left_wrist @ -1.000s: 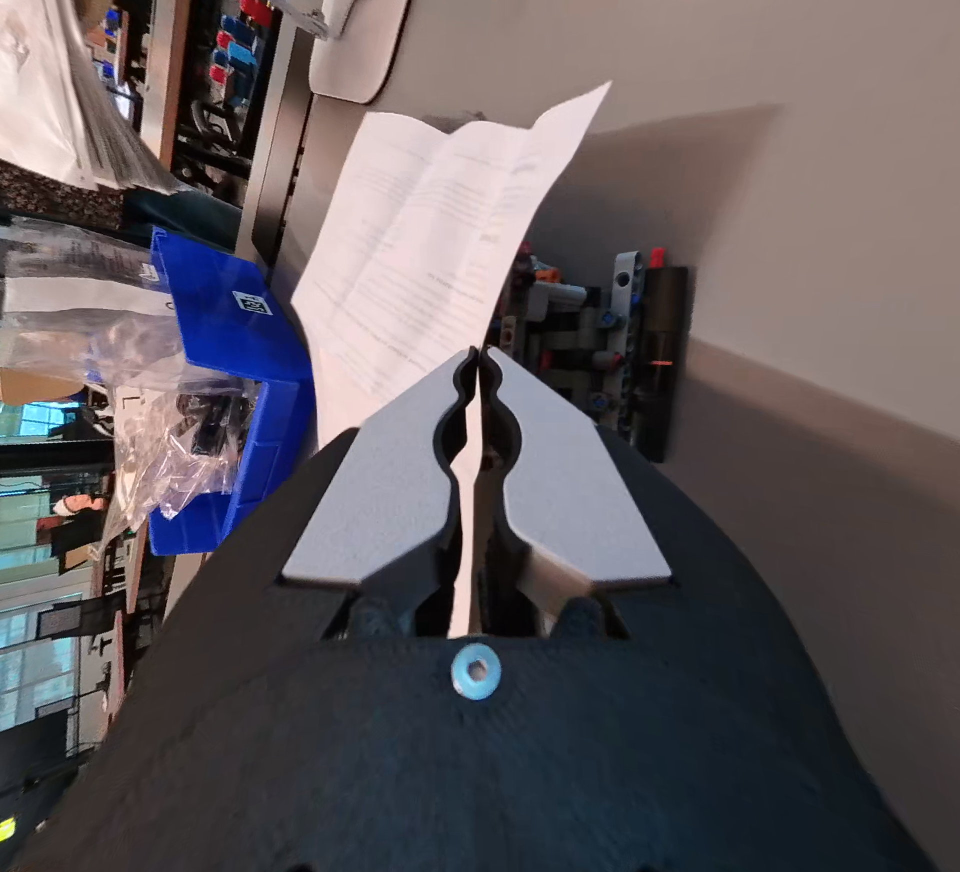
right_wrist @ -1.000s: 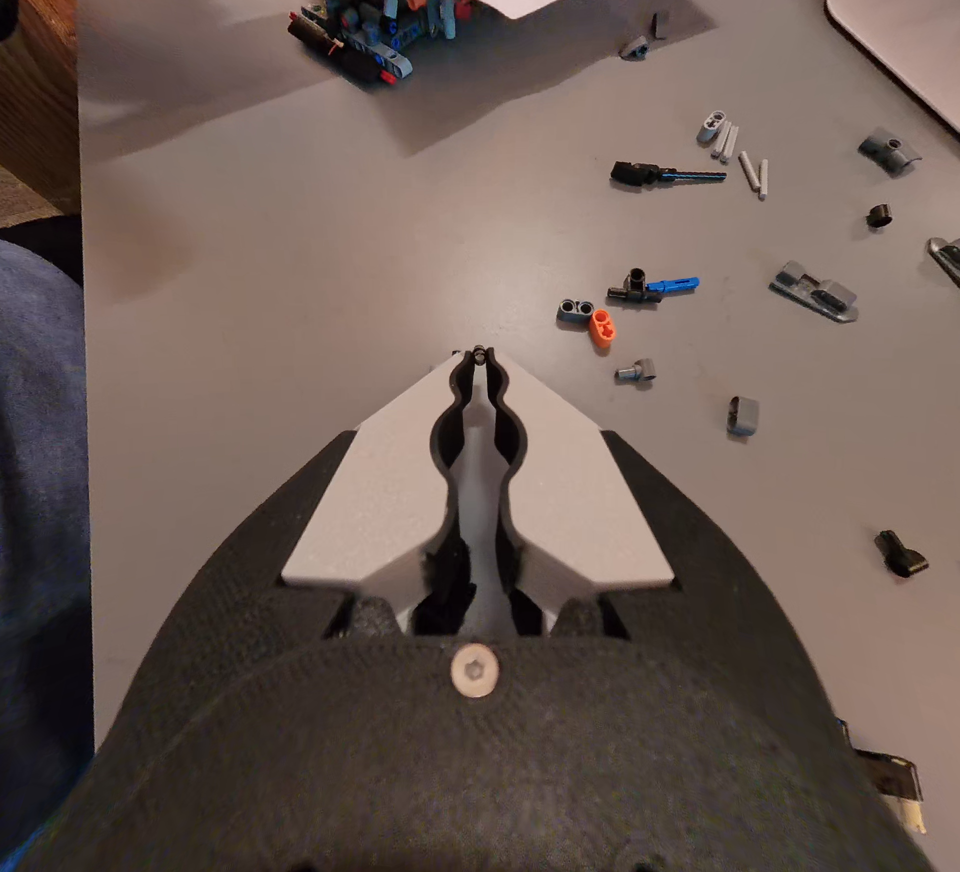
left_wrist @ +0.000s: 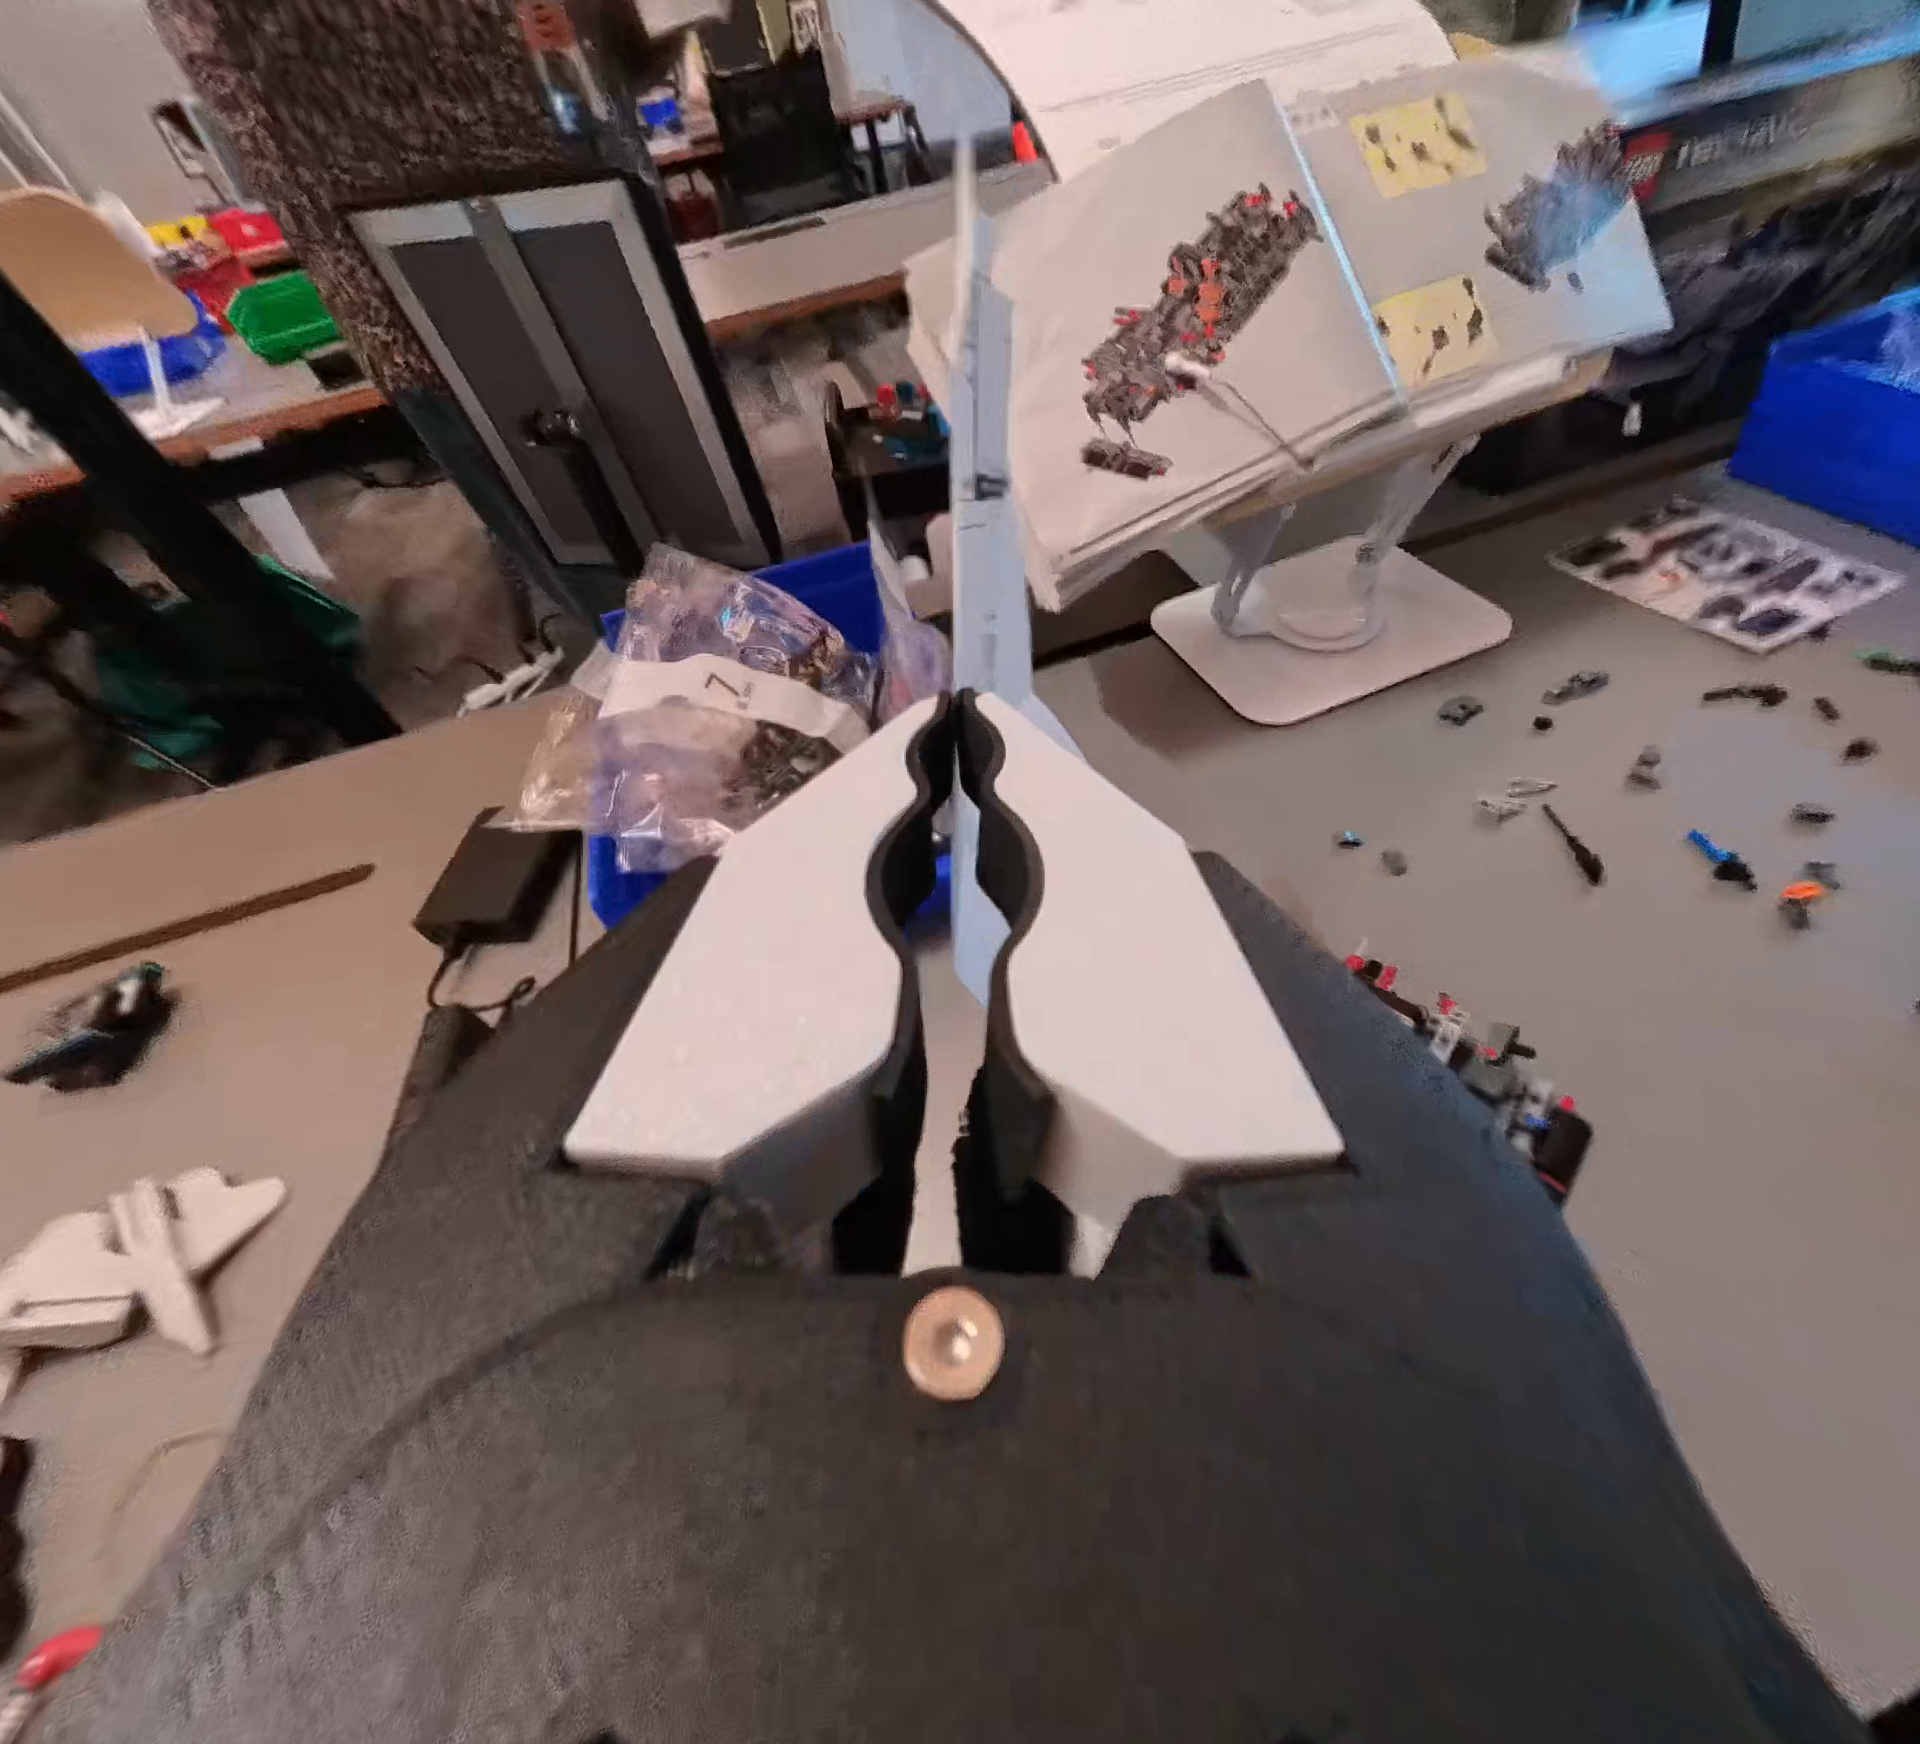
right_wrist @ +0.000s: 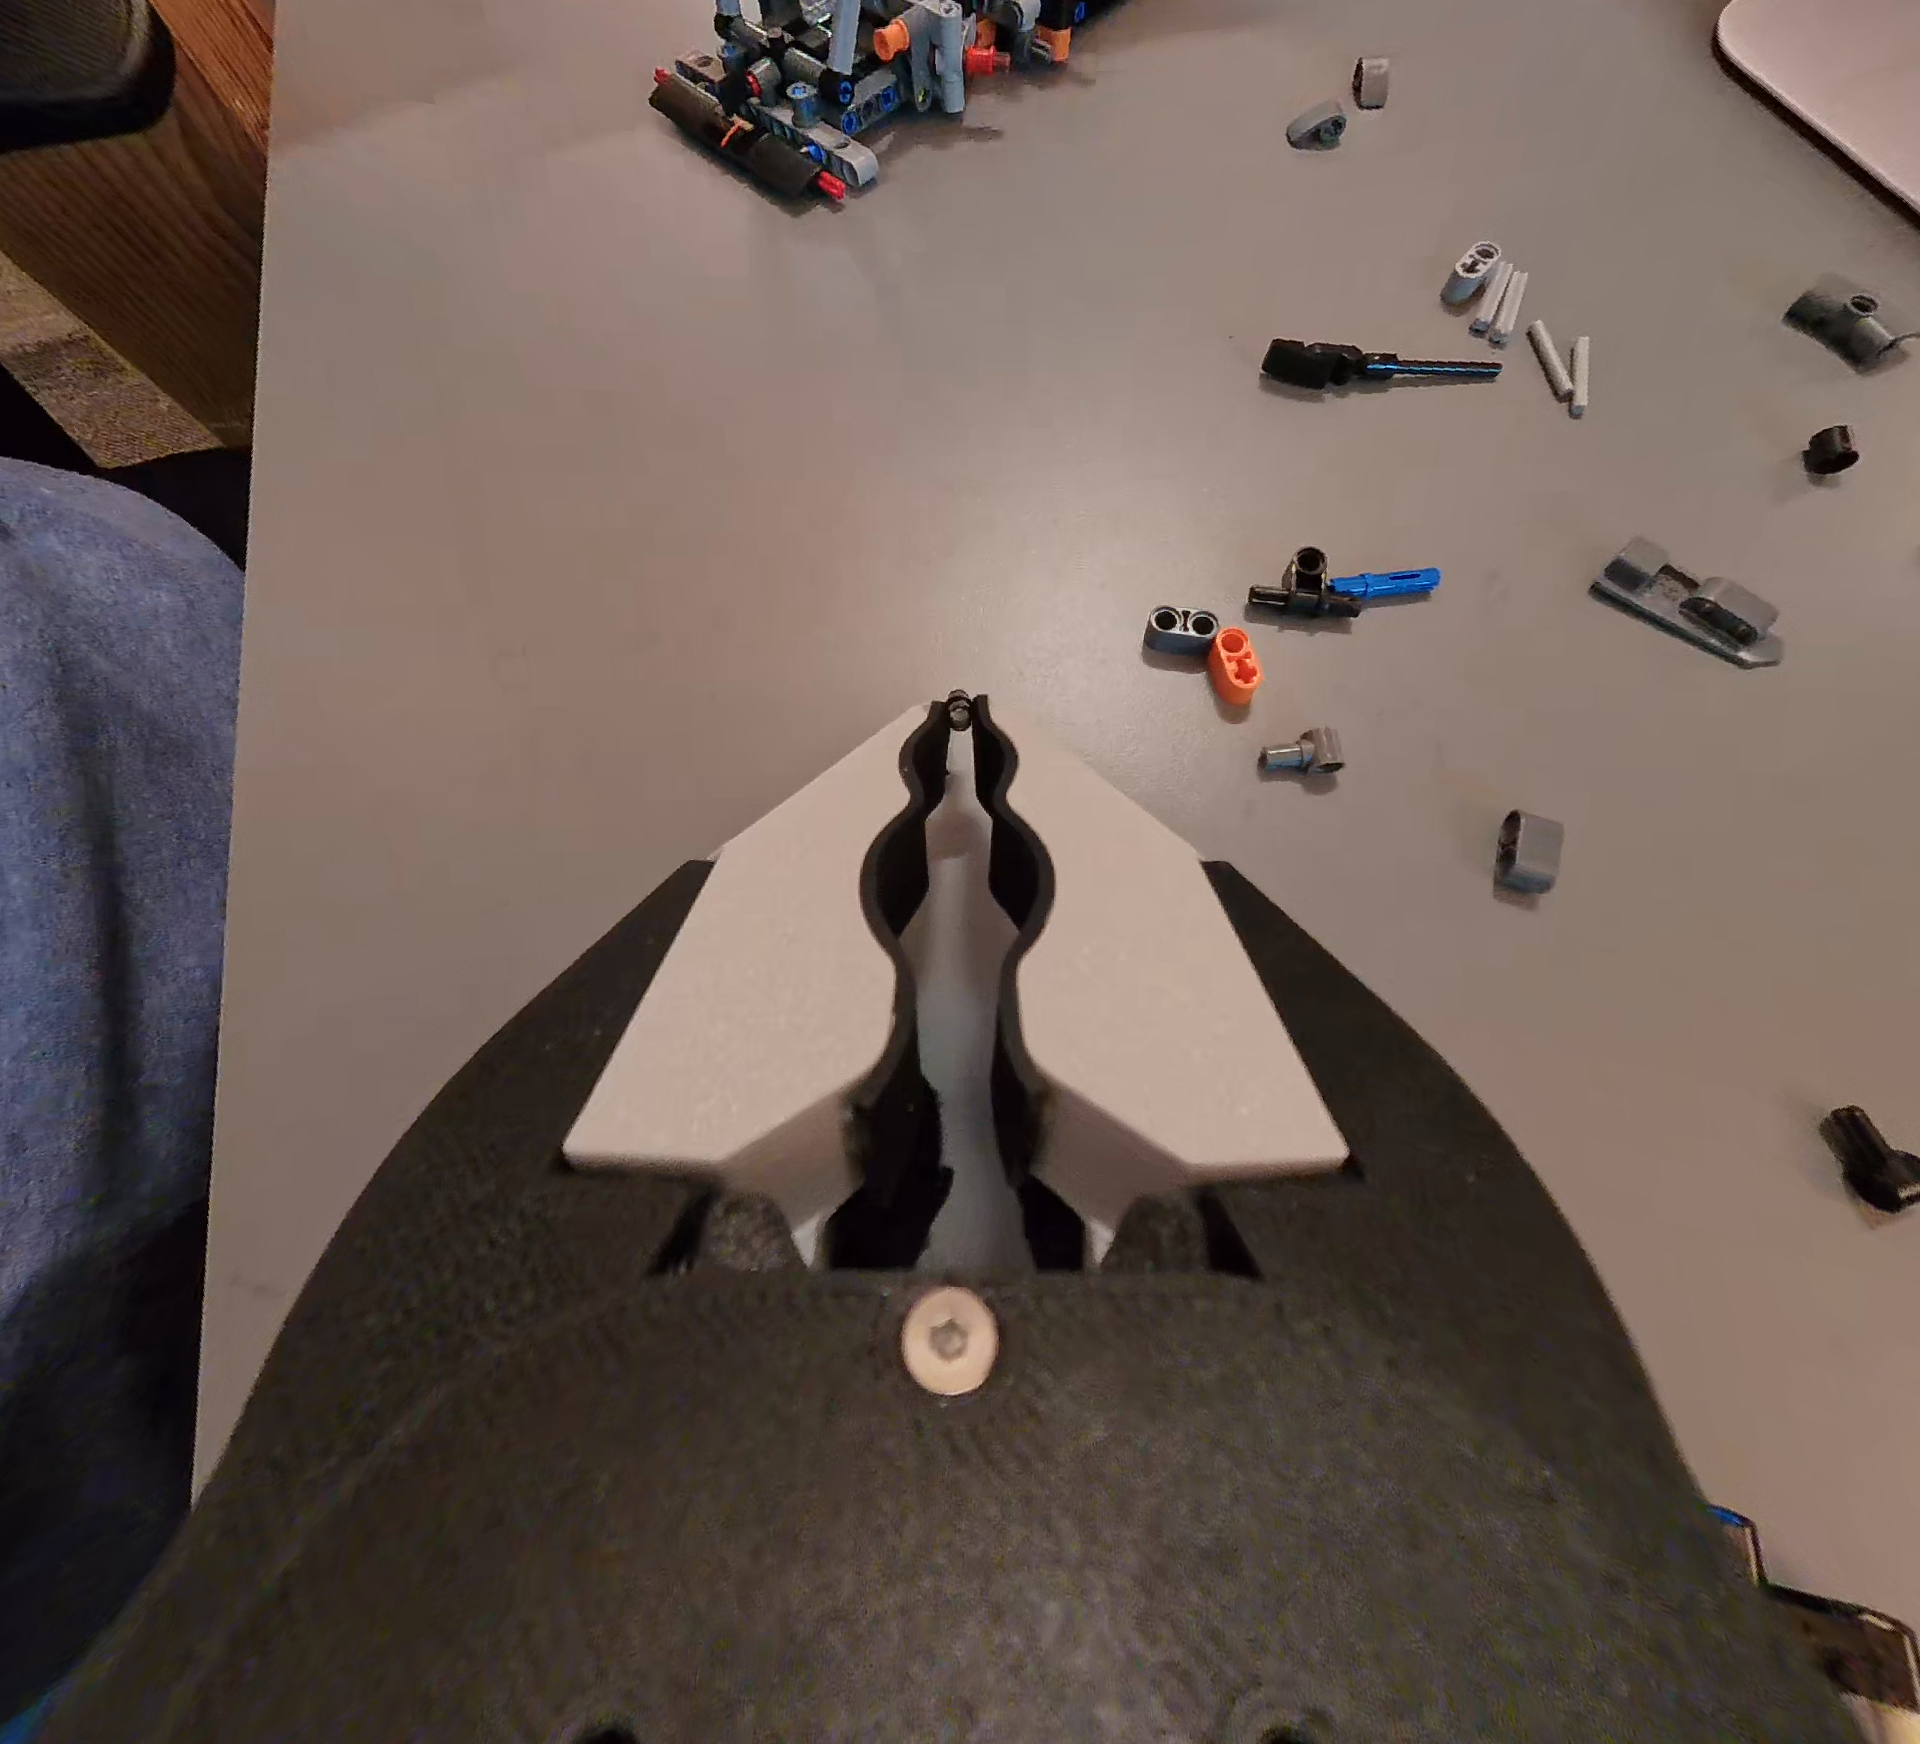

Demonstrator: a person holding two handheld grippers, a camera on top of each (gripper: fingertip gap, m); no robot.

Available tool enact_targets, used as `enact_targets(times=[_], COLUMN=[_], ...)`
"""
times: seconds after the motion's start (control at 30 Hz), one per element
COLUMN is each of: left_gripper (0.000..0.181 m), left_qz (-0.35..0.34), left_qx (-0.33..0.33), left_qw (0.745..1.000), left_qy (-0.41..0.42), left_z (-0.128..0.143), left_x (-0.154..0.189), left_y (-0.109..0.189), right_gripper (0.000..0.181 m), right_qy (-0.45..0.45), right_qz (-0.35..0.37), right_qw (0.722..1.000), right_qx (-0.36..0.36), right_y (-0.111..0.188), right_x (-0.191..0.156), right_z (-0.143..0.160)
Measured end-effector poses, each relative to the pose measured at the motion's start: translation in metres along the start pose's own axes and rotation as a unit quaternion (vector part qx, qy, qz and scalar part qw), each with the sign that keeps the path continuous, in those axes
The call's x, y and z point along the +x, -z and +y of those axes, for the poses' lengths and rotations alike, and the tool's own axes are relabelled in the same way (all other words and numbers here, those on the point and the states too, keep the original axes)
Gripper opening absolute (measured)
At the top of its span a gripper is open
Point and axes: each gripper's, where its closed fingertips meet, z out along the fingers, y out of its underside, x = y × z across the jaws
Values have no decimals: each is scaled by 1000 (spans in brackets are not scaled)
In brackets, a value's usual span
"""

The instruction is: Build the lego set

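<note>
My left gripper [left_wrist: 956, 707] is shut on a white sheet of paper [left_wrist: 982, 499], which stands edge-on above the fingertips. The part-built lego model [right_wrist: 914, 1], grey and black with orange and red pins, sits at the far end of the grey table [right_wrist: 623, 447]; its edge shows in the left wrist view [left_wrist: 1475, 1060]. My right gripper [right_wrist: 958, 707] is shut on a small black pin [right_wrist: 958, 713], low over the table. Loose pieces lie to its right: an orange connector [right_wrist: 1234, 666], a blue pin on a black connector [right_wrist: 1340, 588], a black axle [right_wrist: 1371, 366].
An open instruction booklet [left_wrist: 1226, 323] rests on a white stand [left_wrist: 1340, 634]. A blue bin with plastic parts bags [left_wrist: 717, 738], a black power adapter [left_wrist: 494, 879] and a sticker sheet [left_wrist: 1725, 572] lie around. A person's blue-clad leg [right_wrist: 94, 863] is past the table's left edge. The grippers' ends are close to 50 centimetres from one another. The orange connector [right_wrist: 1234, 666] is closer to my right gripper, around 6 centimetres from its tips; the left tips are 50 centimetres off. Seen from the left wrist view [left_wrist: 1809, 891] as well. The left gripper is farther from the black axle [right_wrist: 1371, 366], some 45 centimetres, than the right, some 15 centimetres. Look for it in the left wrist view [left_wrist: 1576, 845] too.
My left gripper has swung up and round with the paper, so the sheet no longer covers the model. My right gripper has hardly moved and still holds the pin.
</note>
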Motion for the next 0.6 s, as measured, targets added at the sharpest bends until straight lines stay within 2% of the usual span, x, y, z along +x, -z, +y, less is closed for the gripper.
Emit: enact_targets(times=[0.07,0.13,0.4,0.47,0.6], left_gripper=[0,0,0,0,0], left_qz=[19,41,98,67,49], left_qx=[12,-6,-147,-170,-212], left_qw=[999,995,969,969,962], left_qy=[44,92,172,168,166], left_z=[7,23,103,120,143], left_x=[-15,-32,-106,-131,-163], left_y=[4,5,10,12,20], right_gripper=[1,1,1,1,1], right_qy=[0,0,-8,-8,-5], right_qz=[-1,-3,-8,-8,-8], right_qw=[1000,1000,1000,1000,1000], right_qx=[-3,-5,-9,-13,-28], right_y=[0,-1,-2,-3,-6], right_x=[0,0,0,0,-1], right_z=[1,2,2,4,7])
